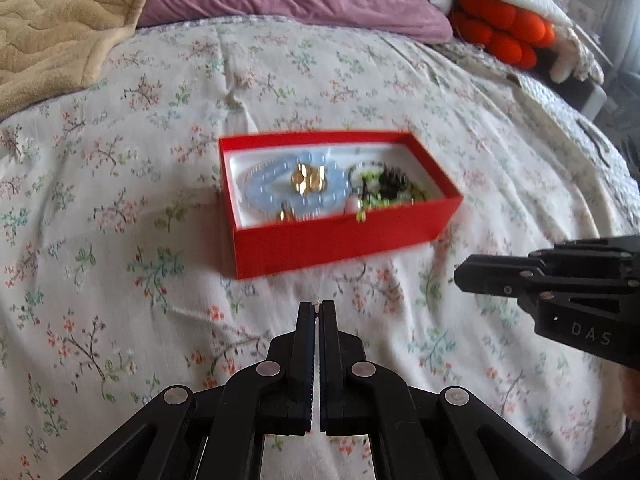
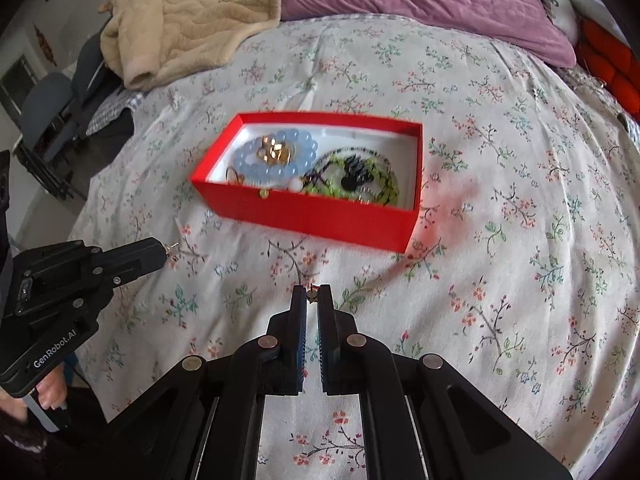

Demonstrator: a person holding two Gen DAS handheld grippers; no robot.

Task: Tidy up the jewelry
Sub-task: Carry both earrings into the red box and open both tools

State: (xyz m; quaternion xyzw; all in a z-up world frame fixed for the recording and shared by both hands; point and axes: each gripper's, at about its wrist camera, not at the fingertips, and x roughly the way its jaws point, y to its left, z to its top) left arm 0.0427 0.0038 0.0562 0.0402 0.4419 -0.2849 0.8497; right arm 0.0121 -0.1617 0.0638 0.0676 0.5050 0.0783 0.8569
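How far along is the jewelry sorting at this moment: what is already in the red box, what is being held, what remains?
Done: the red box already holds a blue bead bracelet, gold pieces, a green beaded strand and a black clip.
In hand: the left tongs and right tongs each pinch a tiny piece, too small to identify.
Left: placing those two in the box; no other loose jewelry shows on the bedspread.

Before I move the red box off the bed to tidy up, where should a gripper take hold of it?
Grip the red box by its long near wall, coming straight down from above. It has no lid and the wall stands upright as a thin edge, so one finger can slip inside and one outside. Choose the stretch near the right corner, where the blue bead bracelet lies further off. Both grippers look occupied, pinching small pieces.
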